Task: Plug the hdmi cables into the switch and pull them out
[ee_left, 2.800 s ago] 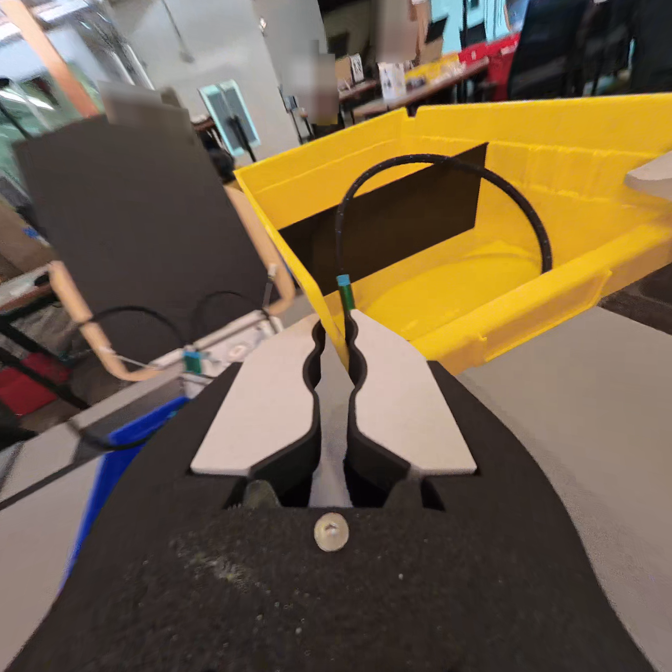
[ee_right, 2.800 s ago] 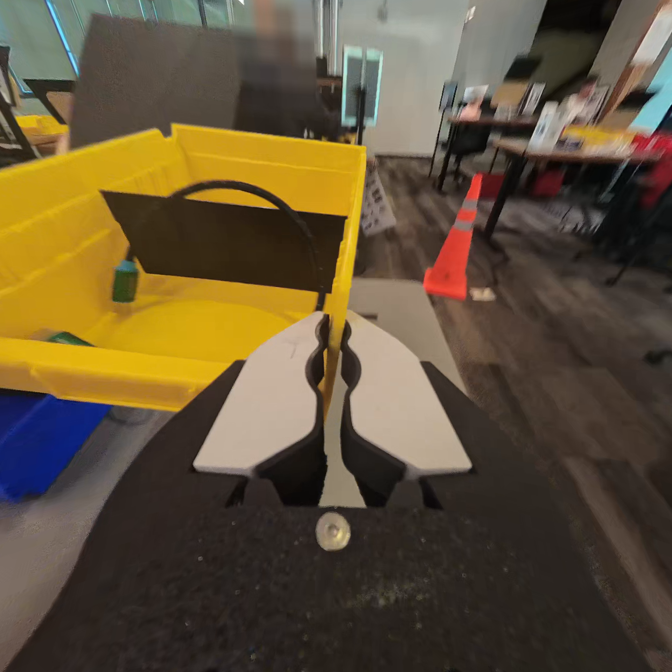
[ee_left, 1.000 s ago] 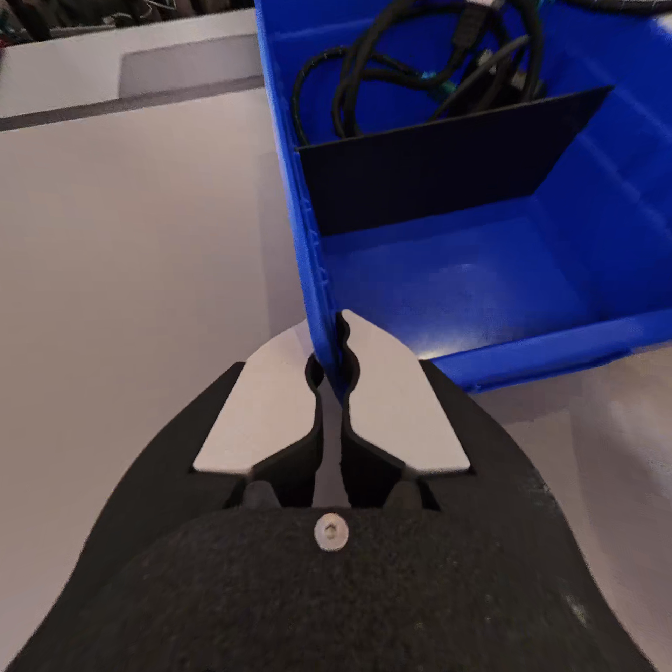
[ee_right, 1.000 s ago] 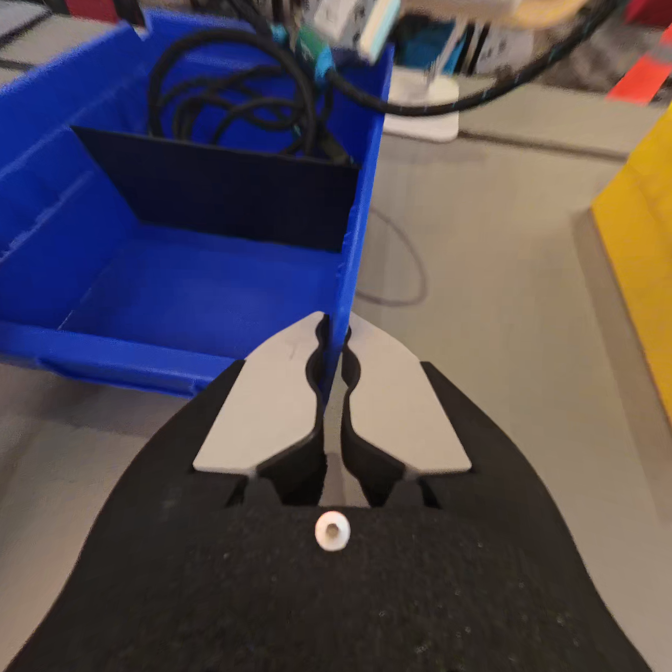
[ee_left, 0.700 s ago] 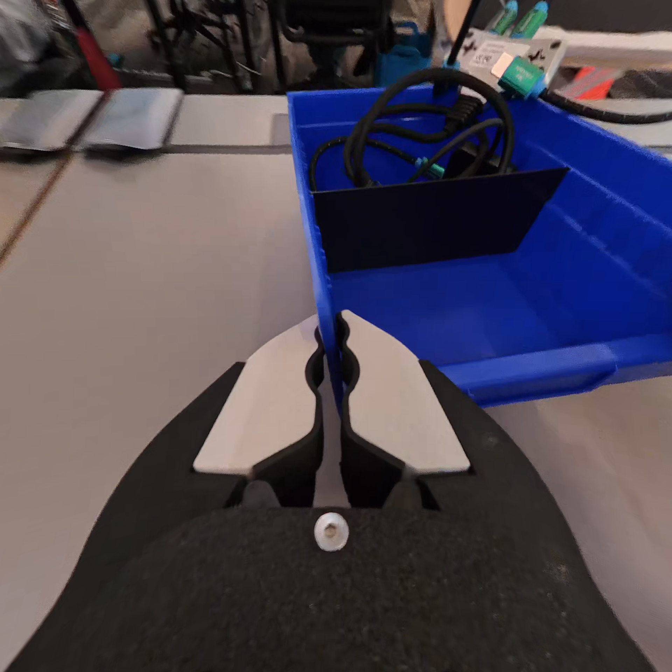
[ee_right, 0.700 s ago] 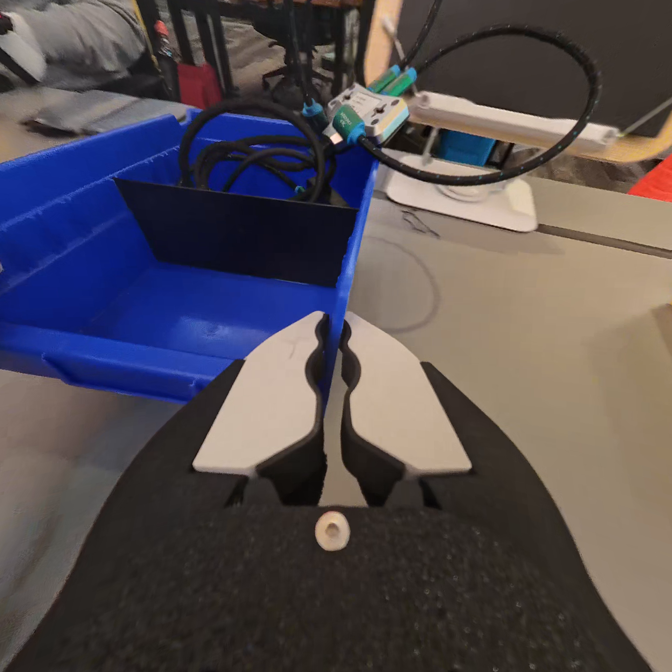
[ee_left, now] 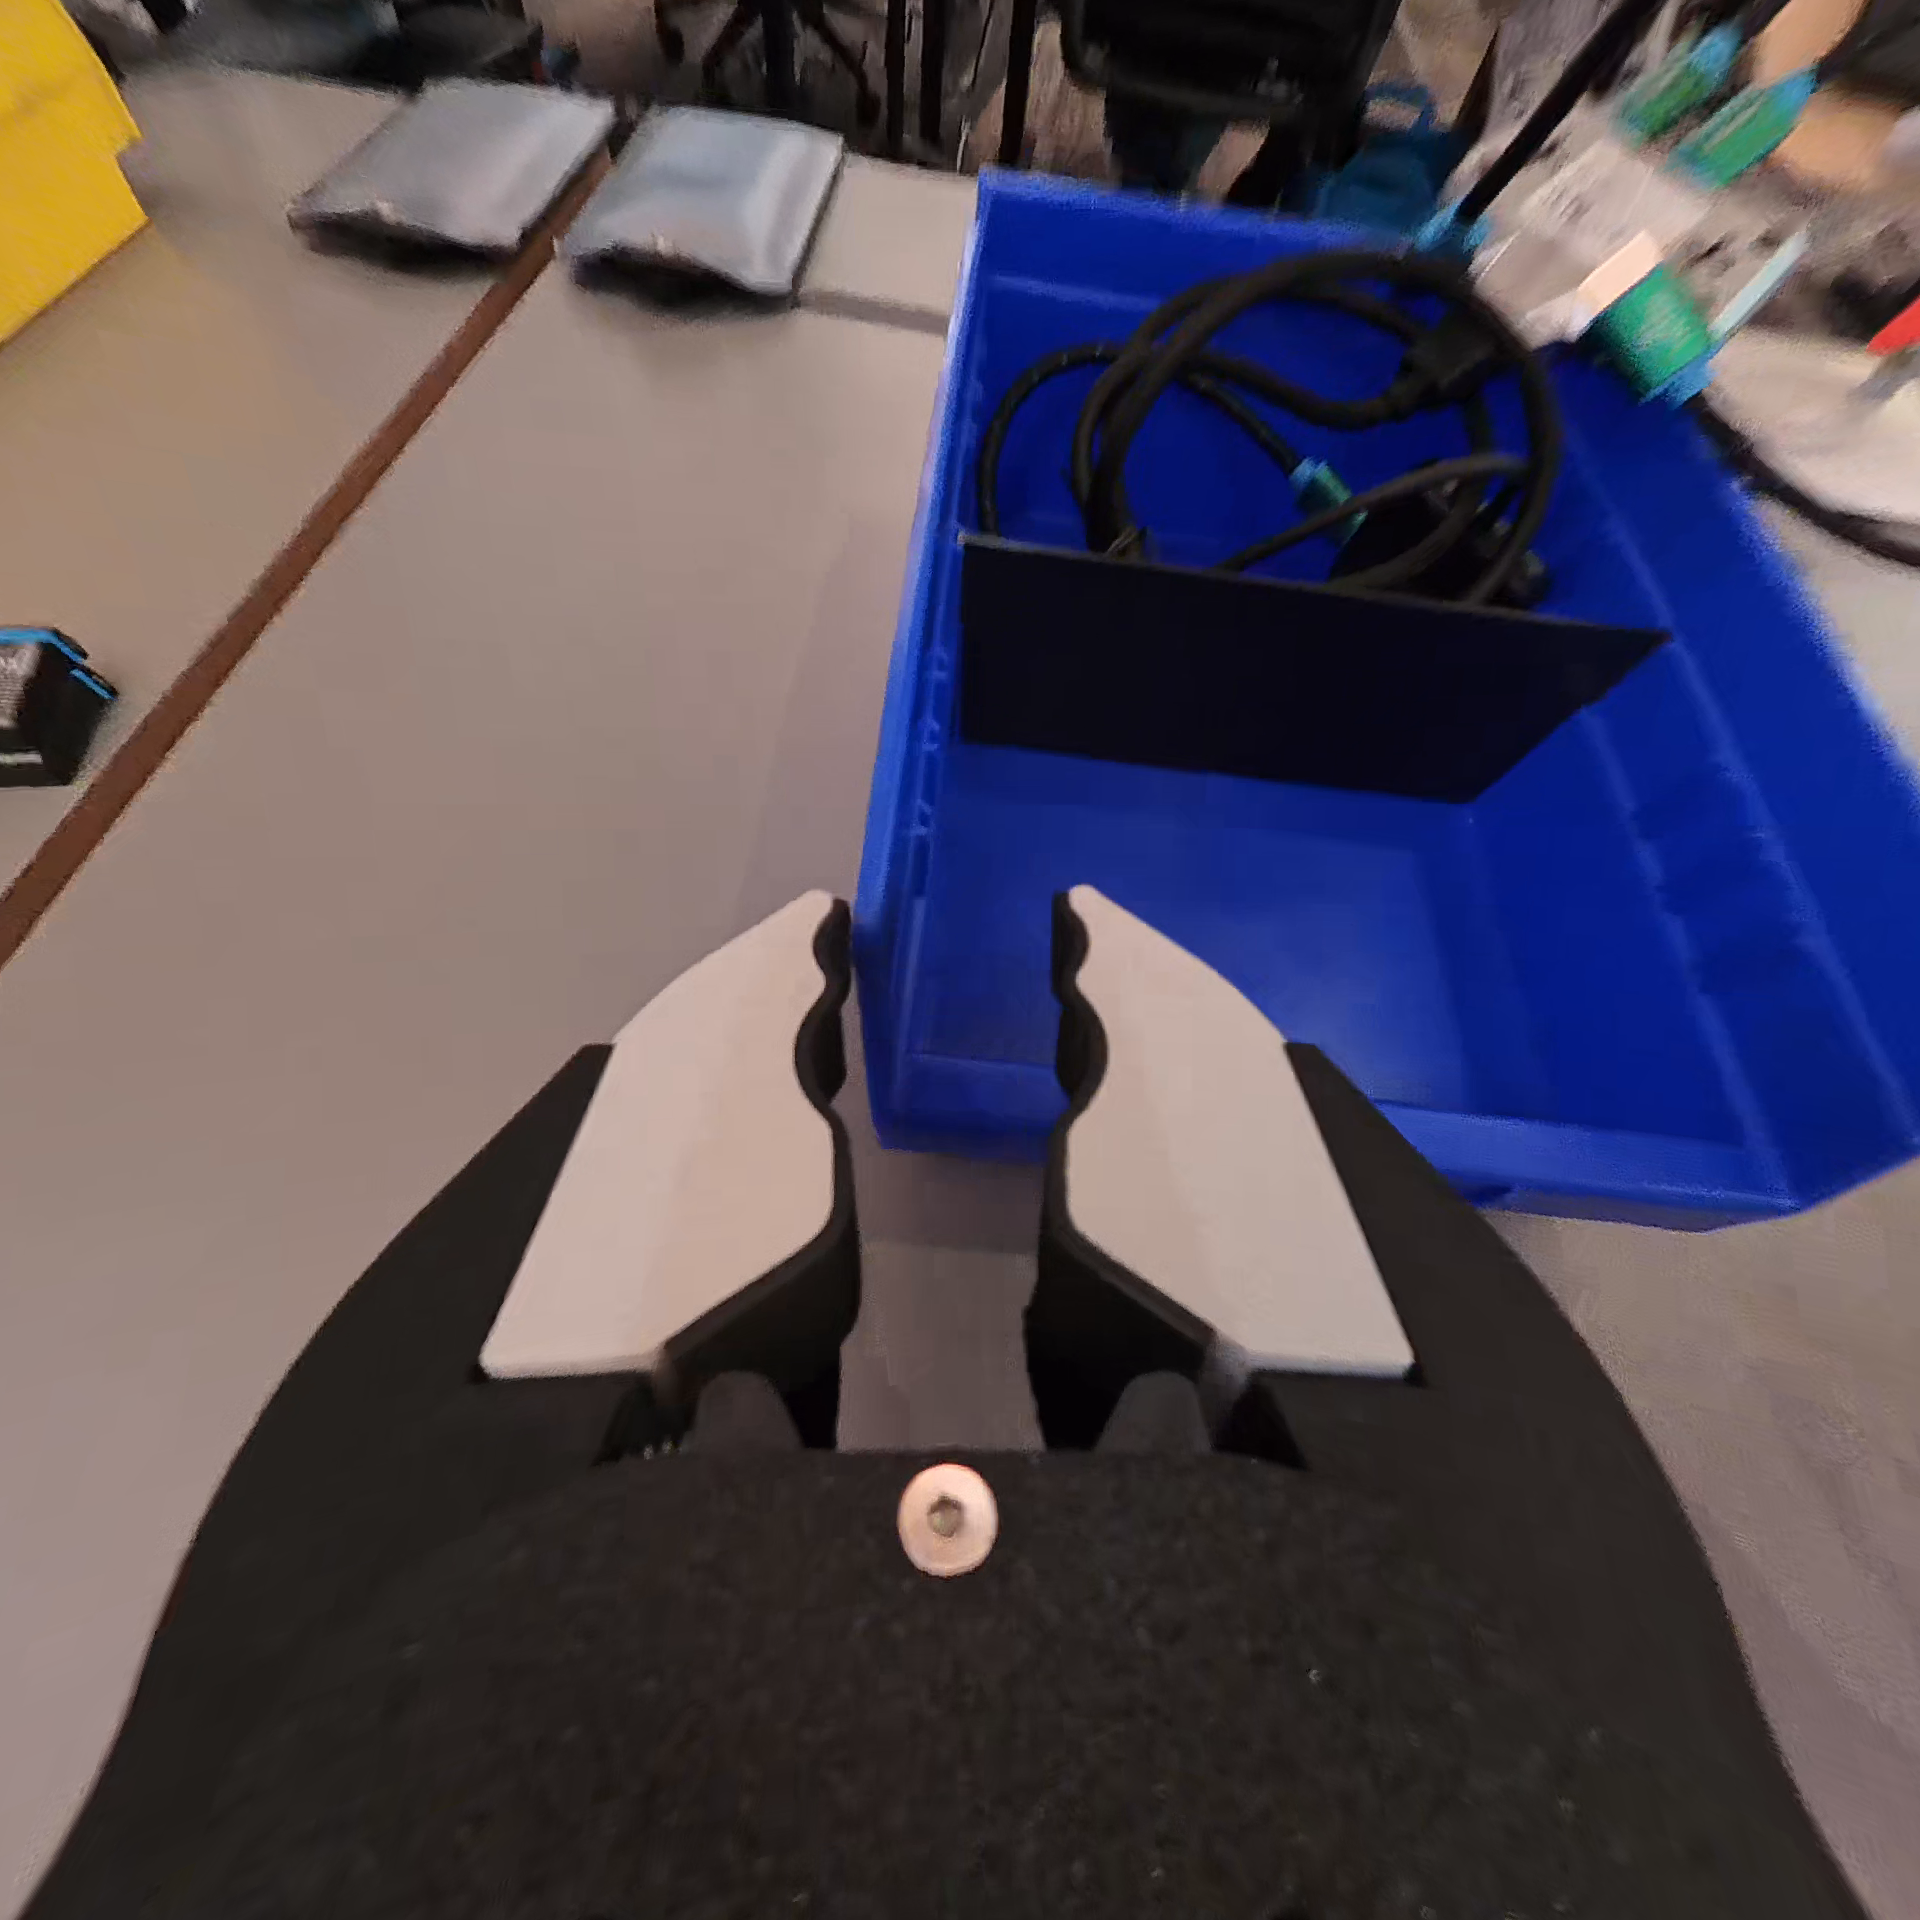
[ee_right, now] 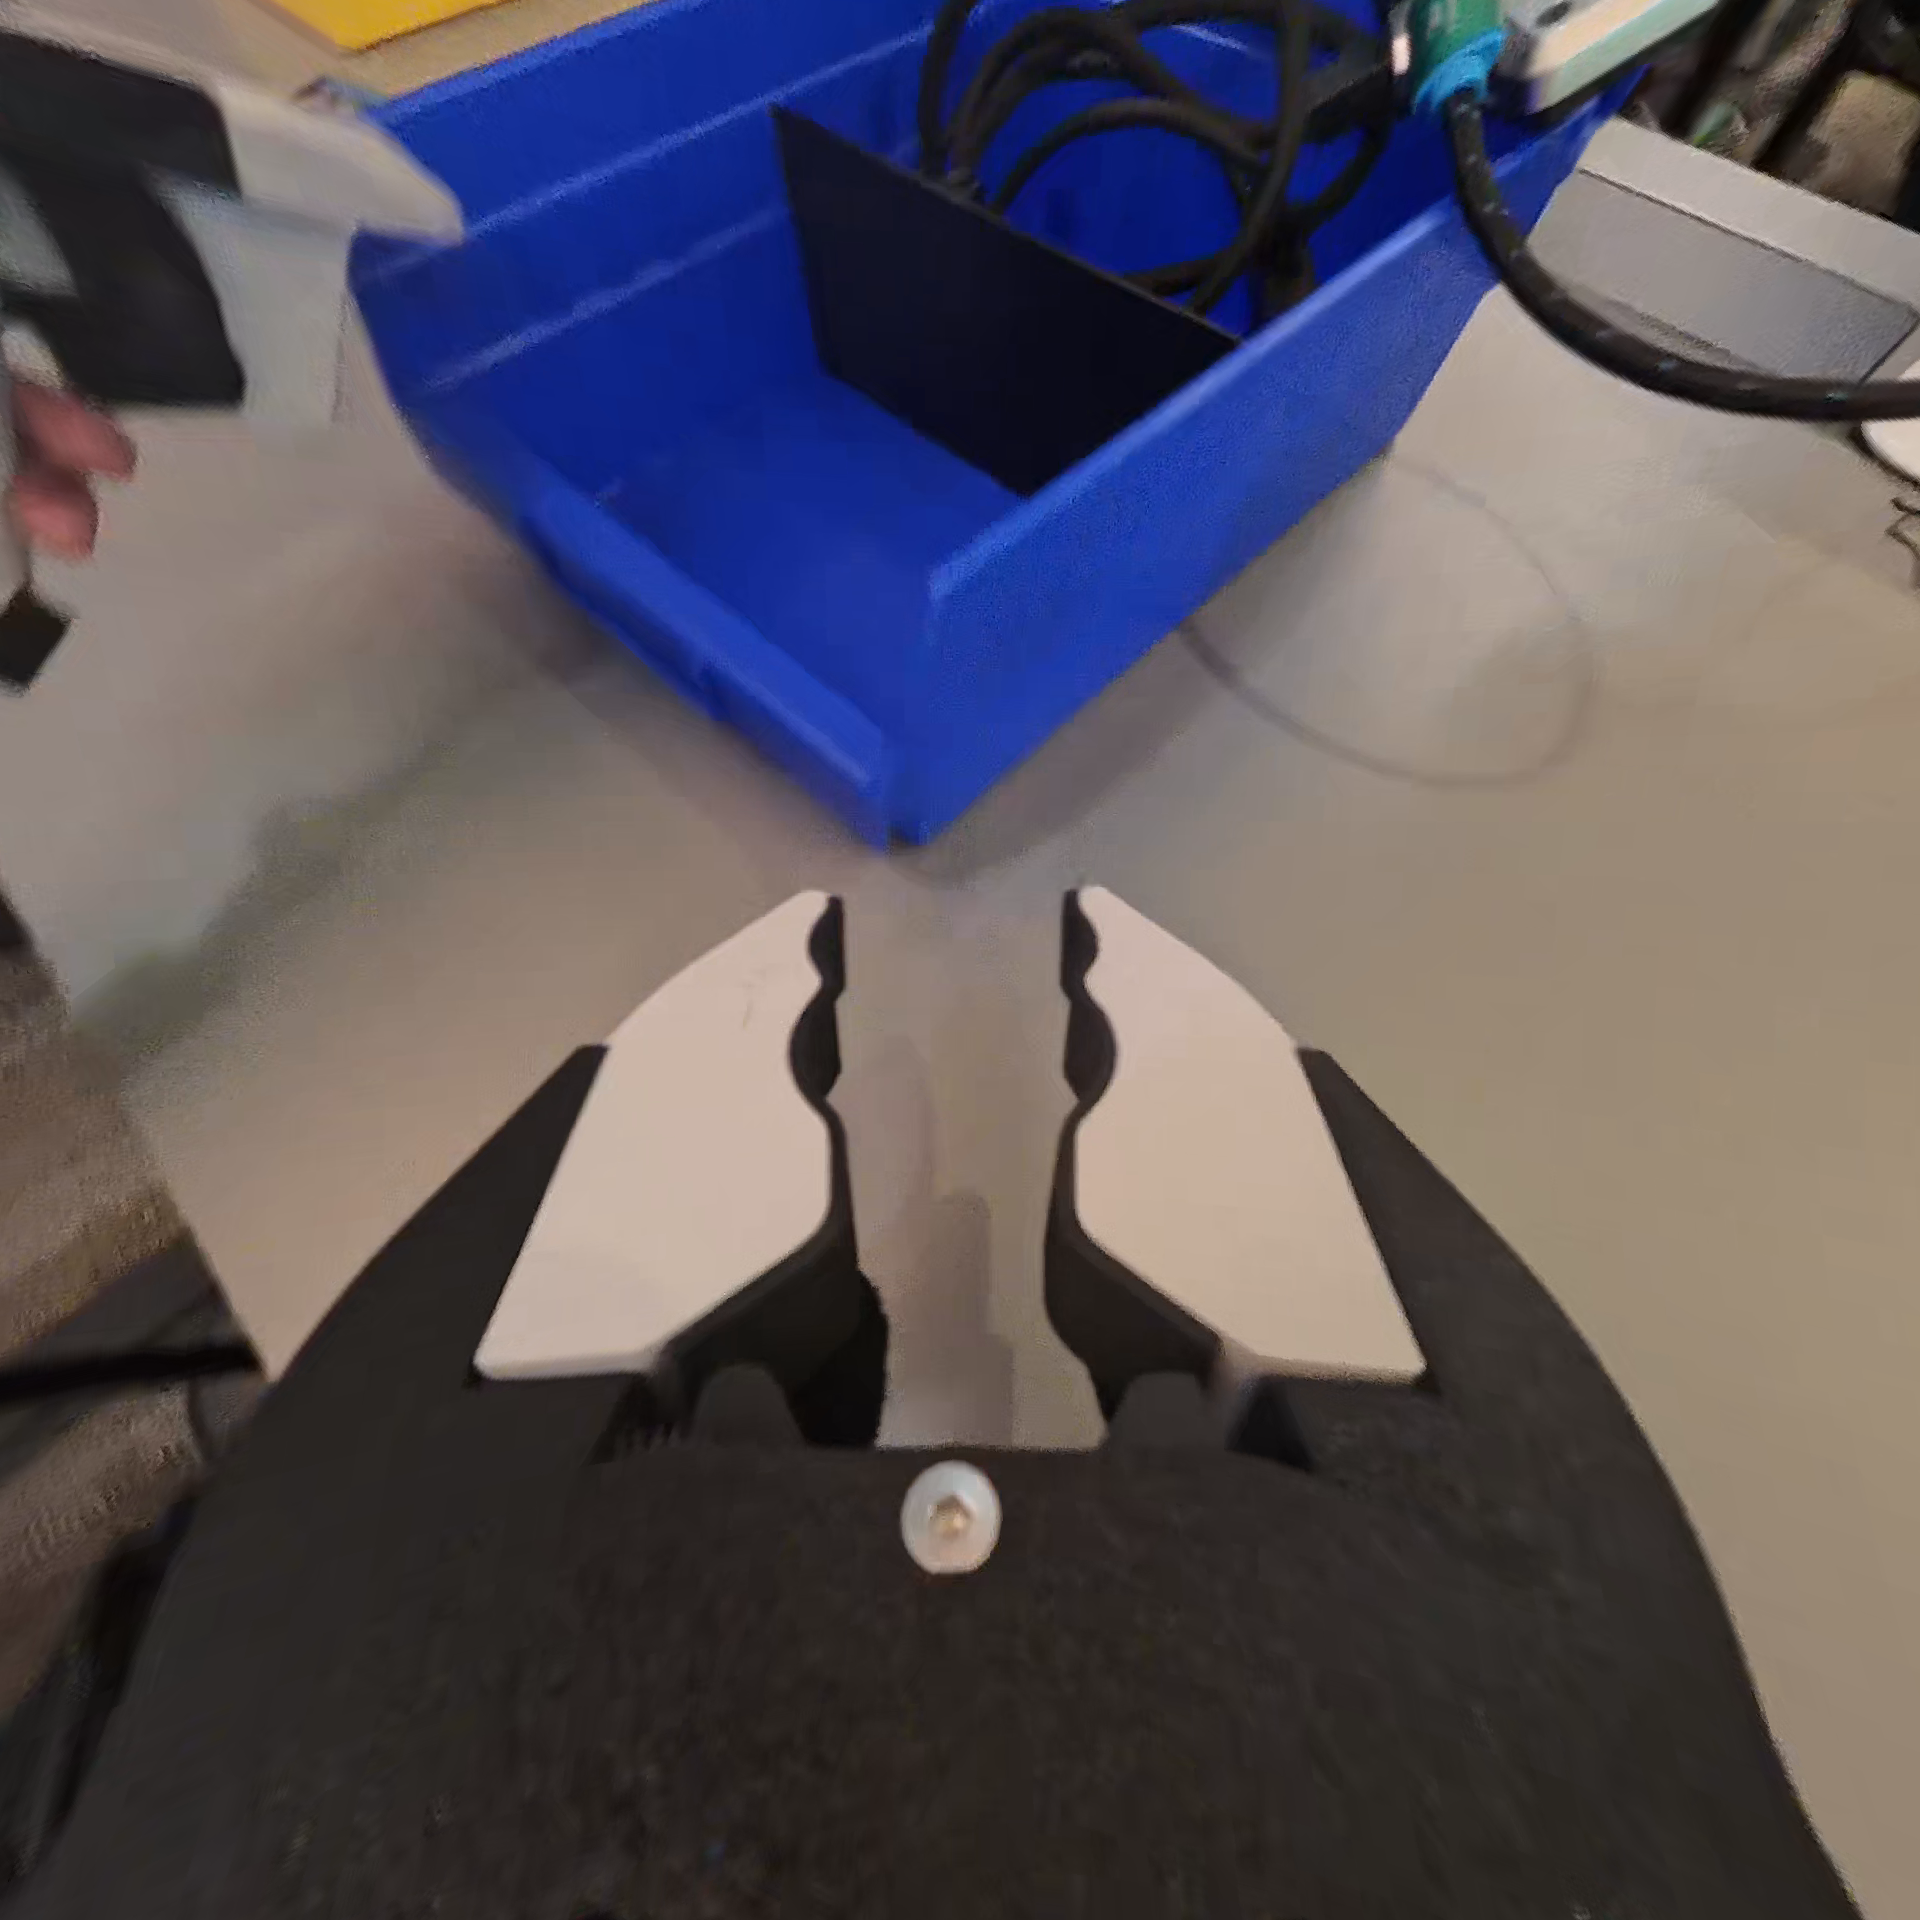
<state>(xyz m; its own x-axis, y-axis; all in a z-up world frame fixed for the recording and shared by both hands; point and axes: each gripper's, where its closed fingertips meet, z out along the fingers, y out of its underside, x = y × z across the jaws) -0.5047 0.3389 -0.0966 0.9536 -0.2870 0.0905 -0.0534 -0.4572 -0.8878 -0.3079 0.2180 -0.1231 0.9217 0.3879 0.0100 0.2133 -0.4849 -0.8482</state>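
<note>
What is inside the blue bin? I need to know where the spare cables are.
Behind the dark divider, the far compartment of the blue bin holds coiled black cables; the divider hides their lower part. The near compartment is empty.

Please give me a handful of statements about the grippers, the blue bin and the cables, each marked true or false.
1. The left gripper is open with nothing in it. True.
2. The right gripper is shut on the bin wall. False: it is open, short of the blue bin.
3. The black cables lie coiled behind the dark divider. True.
4. The bin's near compartment holds cables. False: it is empty.
5. Both grey pouches lie inside the bin. False: they lie on the table.
</note>
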